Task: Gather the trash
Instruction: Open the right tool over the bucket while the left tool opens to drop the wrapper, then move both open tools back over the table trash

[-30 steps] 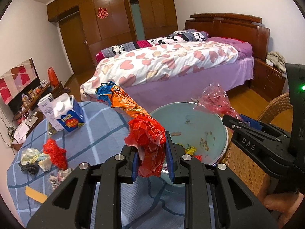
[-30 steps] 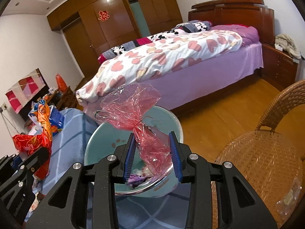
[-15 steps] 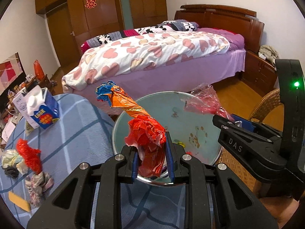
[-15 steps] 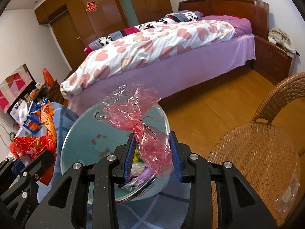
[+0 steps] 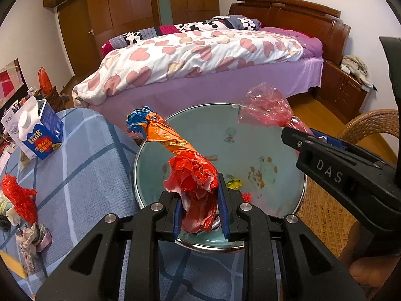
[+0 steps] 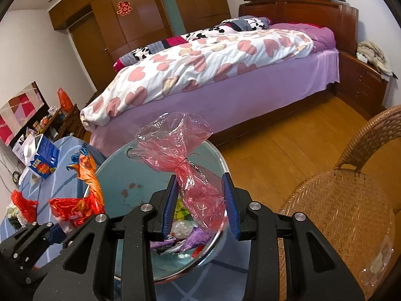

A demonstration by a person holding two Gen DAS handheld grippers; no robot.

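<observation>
Left wrist view: one left gripper (image 5: pixel 199 208), jaws pinched on one red-orange wrapper (image 5: pixel 185 165) that juts up over the near rim of one bowl (image 5: pixel 288 155); one carton (image 5: pixel 40 130) at the table's (image 5: pixel 82 165) far left edge; one red scrap (image 5: pixel 18 195) near its left edge.

Right wrist view: one right gripper (image 6: pixel 200 207), jaws clasping one pink bag (image 6: pixel 185 160) above the bowl (image 6: pixel 120 175); scraps lie inside the bowl; one wicker chair (image 6: pixel 345 200) to the right.

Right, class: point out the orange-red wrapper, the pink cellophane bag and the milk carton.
orange-red wrapper (image 5: pixel 193 175): left wrist view, on its crumpled red part above the fingers.
pink cellophane bag (image 6: pixel 175 145): right wrist view, on its flared upper half.
milk carton (image 5: pixel 41 140): left wrist view, on its blue printed front.
</observation>
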